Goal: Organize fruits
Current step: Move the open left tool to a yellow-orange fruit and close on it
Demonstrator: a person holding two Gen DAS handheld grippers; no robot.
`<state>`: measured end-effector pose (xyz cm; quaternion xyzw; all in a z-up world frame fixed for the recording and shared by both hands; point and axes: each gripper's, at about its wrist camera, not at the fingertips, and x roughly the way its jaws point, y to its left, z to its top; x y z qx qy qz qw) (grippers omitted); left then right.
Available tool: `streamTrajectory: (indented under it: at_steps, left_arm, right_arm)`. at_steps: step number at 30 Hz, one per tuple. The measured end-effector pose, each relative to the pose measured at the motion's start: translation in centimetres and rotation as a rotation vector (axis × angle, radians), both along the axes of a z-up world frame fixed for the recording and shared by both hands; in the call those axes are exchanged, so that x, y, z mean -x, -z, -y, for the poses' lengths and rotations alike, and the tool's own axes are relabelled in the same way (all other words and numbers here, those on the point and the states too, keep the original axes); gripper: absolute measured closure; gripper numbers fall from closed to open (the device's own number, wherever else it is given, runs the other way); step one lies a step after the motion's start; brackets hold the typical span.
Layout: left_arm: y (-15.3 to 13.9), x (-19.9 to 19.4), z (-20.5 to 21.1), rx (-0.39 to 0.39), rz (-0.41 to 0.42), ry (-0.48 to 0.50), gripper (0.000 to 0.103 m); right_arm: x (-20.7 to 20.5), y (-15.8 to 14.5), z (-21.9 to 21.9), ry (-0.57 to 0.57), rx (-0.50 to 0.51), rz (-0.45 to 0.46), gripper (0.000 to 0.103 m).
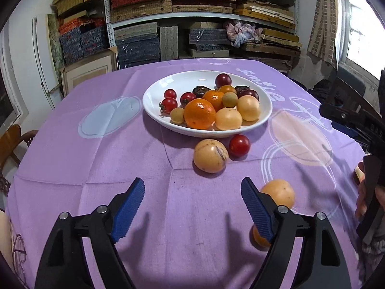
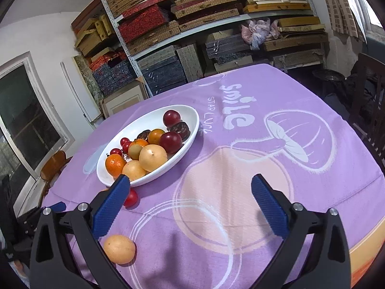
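Note:
A white bowl [image 1: 154, 91] on the purple cloth holds oranges, cherry tomatoes, yellow round fruits and dark plums. In front of it lie a yellow fruit [image 1: 210, 155] and a red tomato [image 1: 239, 145]. My left gripper [image 1: 192, 185] is open over bare cloth just short of them. Another yellow fruit [image 1: 280, 192] sits behind its right finger, and a small orange one [image 1: 258, 238] is partly hidden under that finger. My right gripper [image 2: 190, 180] is open and empty, right of the bowl [image 2: 187, 113]. The tomato [image 2: 131, 197] and a yellow fruit [image 2: 119, 249] lie beside its left finger.
Shelves [image 1: 204, 16] stacked with boxes stand behind the table. A wooden chair [image 1: 10, 142] is at the left edge and a dark chair [image 2: 368, 91] at the right. A hand [image 1: 361, 204] holding the other black tool shows at the right of the left wrist view.

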<state>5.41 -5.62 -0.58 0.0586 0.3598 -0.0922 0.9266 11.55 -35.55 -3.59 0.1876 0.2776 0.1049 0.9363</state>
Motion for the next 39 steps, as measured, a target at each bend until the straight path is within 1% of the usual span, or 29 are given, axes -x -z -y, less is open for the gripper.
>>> streamTrajectory:
  at_steps: [4, 8, 13, 17, 19, 21, 25, 30, 35, 39]
  left_arm:
    - [0.3, 1.1, 1.5, 0.009, -0.003, 0.037, 0.012]
    - [0.7, 1.8, 2.9, -0.011, -0.005, 0.057, 0.010]
    - [2.0, 1.8, 3.9, -0.035, -0.035, 0.064, 0.010]
    - [2.3, 1.9, 3.8, -0.026, -0.029, 0.050, 0.009]
    - [2.4, 1.9, 3.7, -0.037, -0.012, 0.031, 0.006]
    - [2.6, 2.0, 3.5, -0.047, -0.003, 0.019, 0.005]
    - [2.6, 1.9, 3.3, -0.041, -0.010, 0.011, 0.004]
    - [3.0, 1.7, 2.9, -0.054, -0.017, -0.001, 0.004]
    - [3.1, 1.6, 0.5, -0.004, -0.041, -0.039, 0.004]
    - [3.6, 1.8, -0.7, 0.008, -0.066, -0.045, 0.004]
  right_arm:
    - [-0.1, 0.0, 0.5, 0.012, -0.037, -0.004, 0.004]
    - [-0.2, 0.0, 0.5, 0.013, -0.037, -0.010, 0.004]
    - [-0.3, 0.0, 0.4, 0.012, -0.038, -0.016, 0.004]
    - [-0.3, 0.2, 0.3, 0.017, -0.044, -0.018, 0.004]
    - [-0.5, 0.3, 0.3, 0.017, -0.044, -0.022, 0.004]
    - [-0.5, 0.3, 0.3, 0.017, -0.043, -0.023, 0.004]
    - [-0.5, 0.3, 0.3, 0.017, -0.043, -0.023, 0.004]
    - [-0.6, 0.5, 0.3, 0.018, -0.043, -0.030, 0.004]
    - [-0.7, 0.6, 0.4, 0.018, -0.045, -0.031, 0.004]
    - [-0.6, 0.6, 0.3, 0.017, -0.039, -0.029, 0.004]
